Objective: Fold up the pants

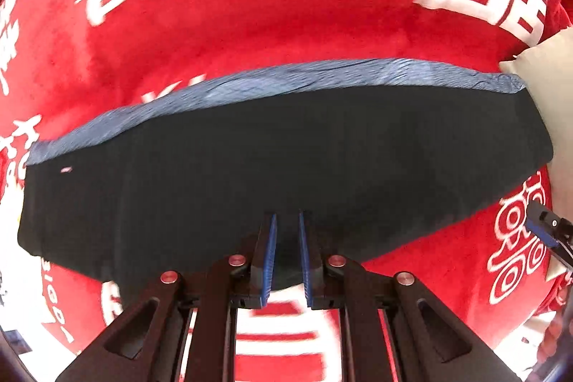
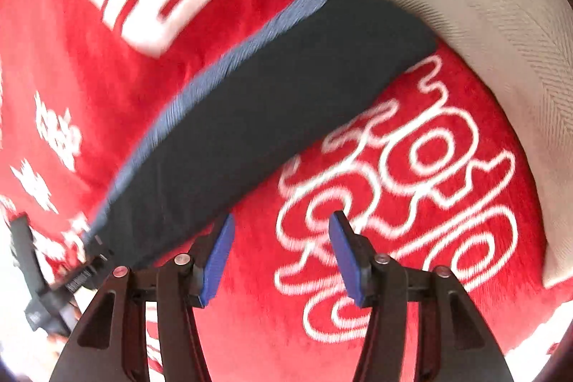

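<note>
The pants (image 1: 286, 160) are dark navy with a lighter blue band along the far edge. They lie flat across a red blanket (image 1: 286, 6). My left gripper (image 1: 286, 221) has its blue pads close together over the near edge of the pants, with dark cloth showing between them. In the right wrist view the pants (image 2: 258, 110) run diagonally from lower left to upper right. My right gripper (image 2: 281, 221) is open and empty above the blanket, its left finger just beside the pants' near edge. The right gripper also shows at the left wrist view's right edge (image 1: 548, 231).
The red blanket (image 2: 429, 203) carries large white characters and patterns. A beige pillow (image 2: 483, 24) lies at the upper right, touching the end of the pants; it shows in the left wrist view (image 1: 551, 102) too. The left gripper's body shows at the right wrist view's lower left (image 2: 46, 281).
</note>
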